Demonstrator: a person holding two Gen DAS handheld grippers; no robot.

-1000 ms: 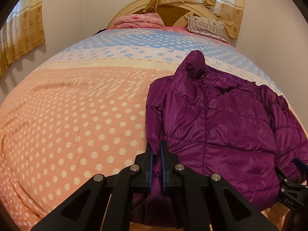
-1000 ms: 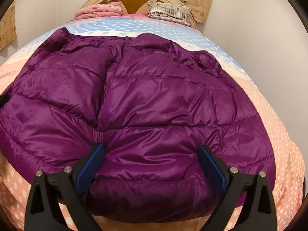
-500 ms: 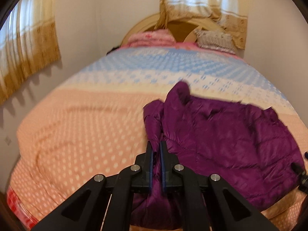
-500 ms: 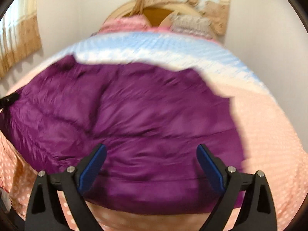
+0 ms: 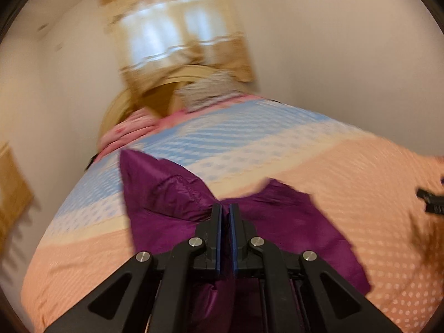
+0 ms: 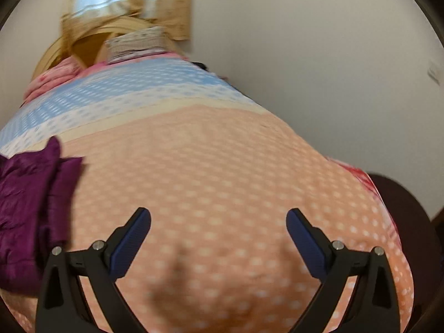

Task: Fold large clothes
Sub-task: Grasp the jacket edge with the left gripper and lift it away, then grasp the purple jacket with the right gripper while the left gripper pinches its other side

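Now left hand-held gripper (image 5: 225, 216) clamps jacket (image 5: 166, 194), lifted over bed (image 5: 360, 172); right hand-held gripper (image 6: 217, 223) wide, empty. Next: regrasp, fold over.

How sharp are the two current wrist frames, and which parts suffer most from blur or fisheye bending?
Left wrist view: strong motion smear on the curtains and bedspread; left gripper, pinching the purple jacket, stays crisp. Right wrist view: milder smear; right gripper sharp; bed bulges like a dome.
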